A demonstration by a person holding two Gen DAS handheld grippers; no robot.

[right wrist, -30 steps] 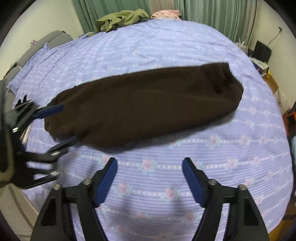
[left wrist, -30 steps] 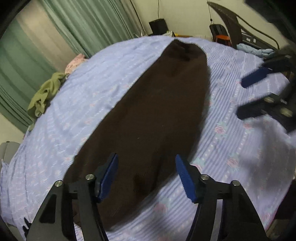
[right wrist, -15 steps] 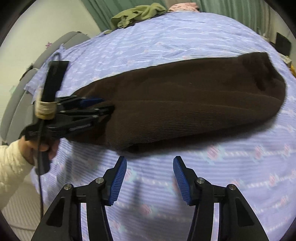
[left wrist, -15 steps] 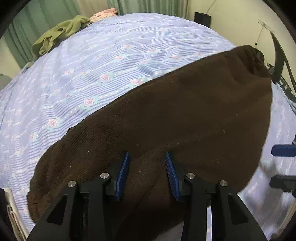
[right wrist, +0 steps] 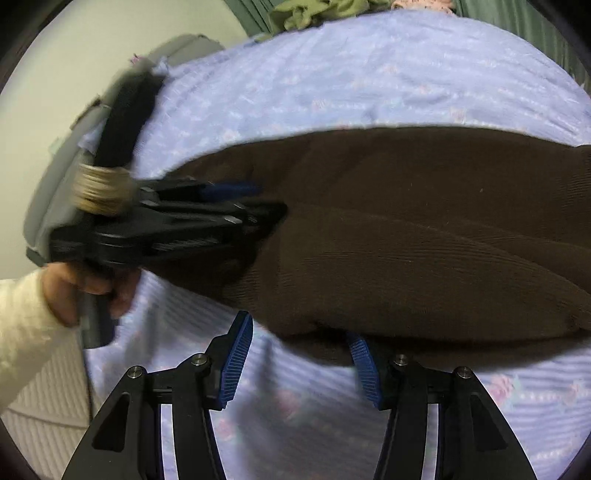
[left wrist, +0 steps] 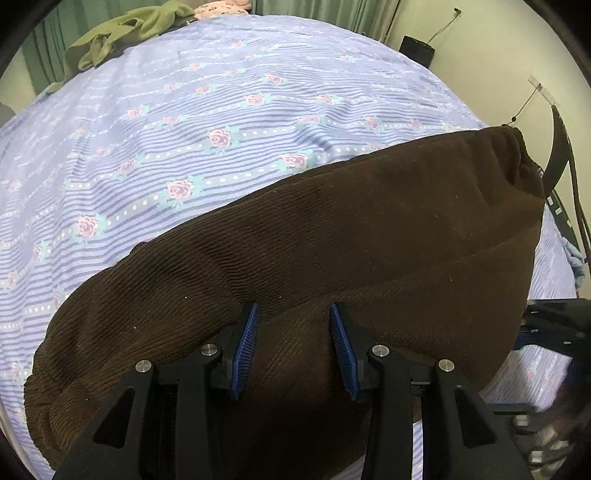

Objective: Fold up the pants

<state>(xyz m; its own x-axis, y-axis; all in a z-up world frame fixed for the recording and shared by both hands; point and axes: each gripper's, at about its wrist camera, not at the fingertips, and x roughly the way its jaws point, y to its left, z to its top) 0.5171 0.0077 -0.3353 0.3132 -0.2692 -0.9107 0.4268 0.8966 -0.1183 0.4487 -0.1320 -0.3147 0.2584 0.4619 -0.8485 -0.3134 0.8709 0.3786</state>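
Left gripper (left wrist: 293,325): narrower than before, now low over brown pants (left wrist: 369,236). Right gripper (right wrist: 301,341): narrower, nearer the pants' edge, tips reaching it.

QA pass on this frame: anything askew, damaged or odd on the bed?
Nothing stands out. The brown pants lie flat across the floral sheet, folded lengthwise, no damage visible. A crumpled green garment sits at the far edge, clear of the work. The right wrist view is motion-blurred.

both grippers point steeply down. the left gripper (left wrist: 293,338) has its jaws narrowed to a small gap; its hand (right wrist: 86,291), in a cream sleeve (right wrist: 22,332), grips the handle. the right gripper (right wrist: 301,354) stands half open.
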